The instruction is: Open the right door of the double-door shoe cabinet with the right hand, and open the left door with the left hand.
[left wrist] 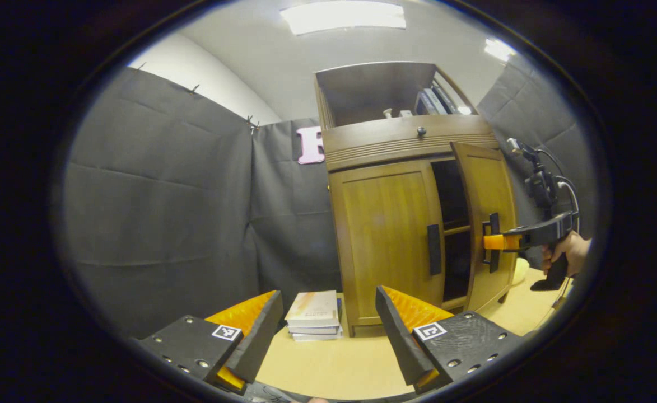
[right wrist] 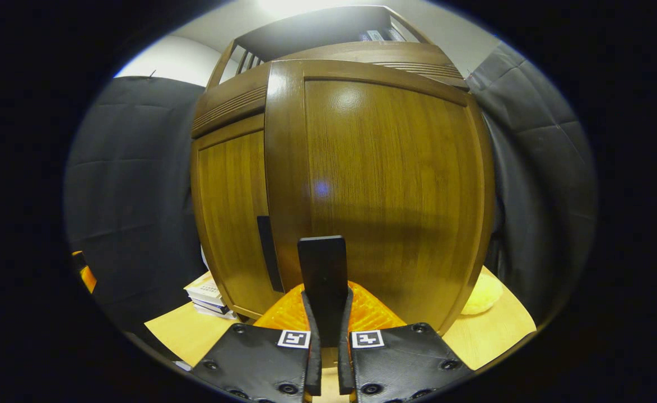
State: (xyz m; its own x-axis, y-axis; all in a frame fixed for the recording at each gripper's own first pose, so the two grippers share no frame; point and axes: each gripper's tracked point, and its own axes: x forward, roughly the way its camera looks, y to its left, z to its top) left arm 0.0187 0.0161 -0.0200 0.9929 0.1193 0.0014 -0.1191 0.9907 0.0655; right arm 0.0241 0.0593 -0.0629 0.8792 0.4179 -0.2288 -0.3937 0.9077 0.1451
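- The shoe cabinet [left wrist: 395, 224] stands on a light wooden table [left wrist: 328, 364], close to the dark cloth wall.
- The right door [left wrist: 488, 224] is swung partly out, so you can see the dark inside and a shelf.
- The right gripper [right wrist: 326, 313] has its two fingers pressed together on the right door's handle [right wrist: 322, 268]. It holds the handle tight so the door can be pulled.
- In the left gripper view, a hand [left wrist: 569, 254] holds that gripper out to the side of the door, which I think leaves room for the door to swing.
- The left door [left wrist: 387, 240] is shut flat, and its handle [left wrist: 434, 249] is untouched.
- The left gripper [left wrist: 328, 330] has its fingers wide apart and holds nothing. It is well apart from the cabinet, pointing towards it, likely ready for its turn.
- A small stack of books [left wrist: 314, 316] lies on the table just beside the cabinet's left side.
- More books stand on the open shelf on top.
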